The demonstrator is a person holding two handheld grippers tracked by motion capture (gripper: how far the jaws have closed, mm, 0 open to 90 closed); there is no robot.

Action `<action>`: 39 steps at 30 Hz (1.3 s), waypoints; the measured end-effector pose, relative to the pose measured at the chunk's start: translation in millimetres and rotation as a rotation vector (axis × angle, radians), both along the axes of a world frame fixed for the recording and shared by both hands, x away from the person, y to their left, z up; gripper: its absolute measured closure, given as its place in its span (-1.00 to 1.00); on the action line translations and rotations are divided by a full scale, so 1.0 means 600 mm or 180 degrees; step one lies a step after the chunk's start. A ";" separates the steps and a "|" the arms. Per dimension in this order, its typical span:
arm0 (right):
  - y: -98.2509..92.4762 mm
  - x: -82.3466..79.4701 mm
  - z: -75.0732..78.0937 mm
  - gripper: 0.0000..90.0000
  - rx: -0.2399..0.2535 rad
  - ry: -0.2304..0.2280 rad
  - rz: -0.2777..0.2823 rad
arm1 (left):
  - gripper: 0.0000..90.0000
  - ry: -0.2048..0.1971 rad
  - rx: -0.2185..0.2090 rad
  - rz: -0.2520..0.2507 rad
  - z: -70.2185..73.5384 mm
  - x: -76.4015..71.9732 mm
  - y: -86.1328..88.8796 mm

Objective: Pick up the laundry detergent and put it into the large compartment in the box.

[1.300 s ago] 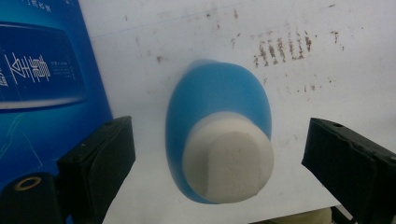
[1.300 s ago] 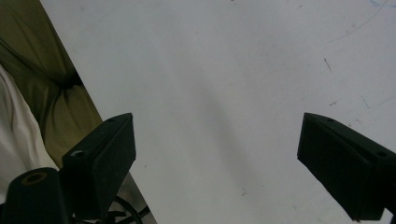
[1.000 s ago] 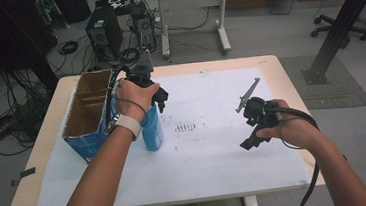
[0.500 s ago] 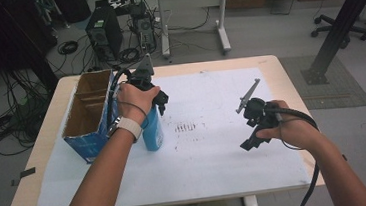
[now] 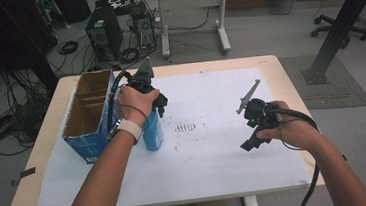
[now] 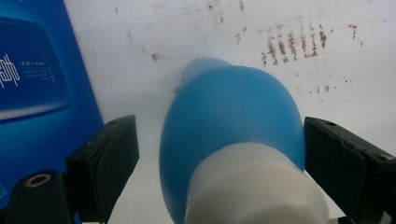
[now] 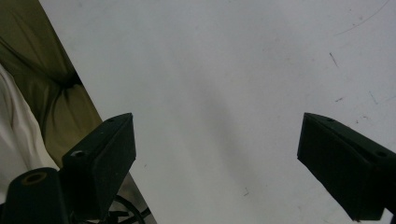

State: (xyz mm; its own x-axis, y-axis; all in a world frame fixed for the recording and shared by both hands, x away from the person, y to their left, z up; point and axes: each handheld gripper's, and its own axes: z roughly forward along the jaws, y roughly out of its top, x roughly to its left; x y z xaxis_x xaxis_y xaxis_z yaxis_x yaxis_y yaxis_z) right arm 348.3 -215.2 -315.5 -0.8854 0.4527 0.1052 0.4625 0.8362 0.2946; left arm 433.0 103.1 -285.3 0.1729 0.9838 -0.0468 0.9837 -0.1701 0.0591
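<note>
A blue bottle point(image 5: 152, 132) with a white cap point(image 6: 254, 191) stands upright on the white sheet, right beside a blue carton point(image 5: 88, 122). My left gripper point(image 5: 154, 111) reaches down over the bottle's top. Its jaws have just been closing and straddle the bottle's shoulder point(image 6: 233, 112). A gap remains at the left jaw, and the right jaw sits very close to the bottle's side. My right gripper point(image 5: 249, 143) hovers open above the bare sheet at the right, with nothing between its fingers point(image 7: 102, 158).
The carton point(image 6: 37, 88) is open-topped with cardboard dividers and stands at the table's left. A smudged patch of marks point(image 5: 187, 127) lies mid-sheet. The table's front edge point(image 7: 93, 116) and the person's lap lie below the right gripper. Computers and cables sit on the floor behind.
The left hand has shifted only slightly over the bottle. The right hand and its gripper have kept still.
</note>
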 end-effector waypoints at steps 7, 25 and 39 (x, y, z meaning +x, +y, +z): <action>-0.002 0.000 -0.001 -0.74 0.0004 -0.0001 -0.0002 | -0.69 -0.0003 -0.0009 -0.0002 -0.006 0.001 0.001; -0.005 -0.001 -0.004 -0.74 0.0004 0.0007 -0.0012 | -0.49 -0.0030 0.0020 0.0003 -0.008 0.001 0.002; -0.007 -0.002 -0.003 -0.74 0.0003 0.0005 -0.0021 | -0.25 -0.0050 -0.0026 -0.0010 -0.006 -0.002 -0.003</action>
State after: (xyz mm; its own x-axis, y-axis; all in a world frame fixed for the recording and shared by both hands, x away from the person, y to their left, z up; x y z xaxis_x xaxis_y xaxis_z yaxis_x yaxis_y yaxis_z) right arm 346.9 -219.3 -317.5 -0.8823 0.4584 0.1072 0.4685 0.8329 0.2946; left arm 432.1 101.5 -288.6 0.1769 0.9829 -0.0522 0.9820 -0.1727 0.0760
